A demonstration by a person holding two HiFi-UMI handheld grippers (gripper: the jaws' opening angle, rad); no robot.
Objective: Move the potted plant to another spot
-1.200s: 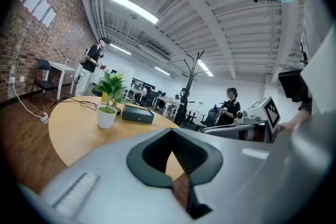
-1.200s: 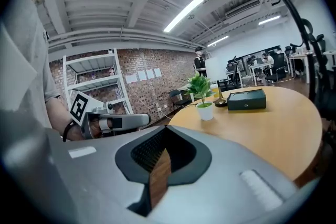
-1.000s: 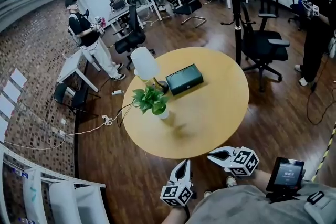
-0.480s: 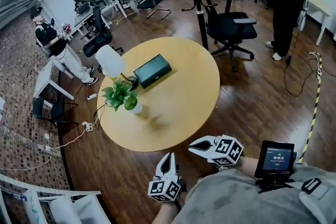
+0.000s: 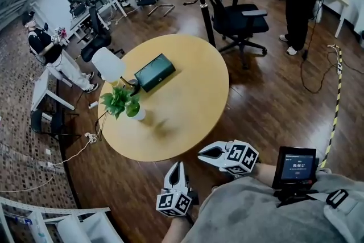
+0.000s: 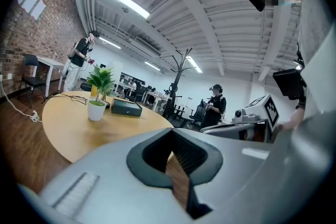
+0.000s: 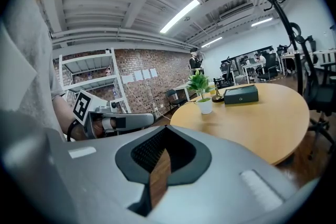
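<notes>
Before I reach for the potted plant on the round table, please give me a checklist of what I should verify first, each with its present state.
1. The potted plant stands upright on the table: ok.
2. The left gripper and the right gripper hold nothing: ok.
3. Jaws apart, ready for the pot: not ok, both are shut.
4. Grippers close to the plant: not ok, both are off the table's near edge and the plant is at its far left side.
5. Bare tabletop for a new spot: ok.
6. Leaves apart from the lamp beside them: cannot tell.
</notes>
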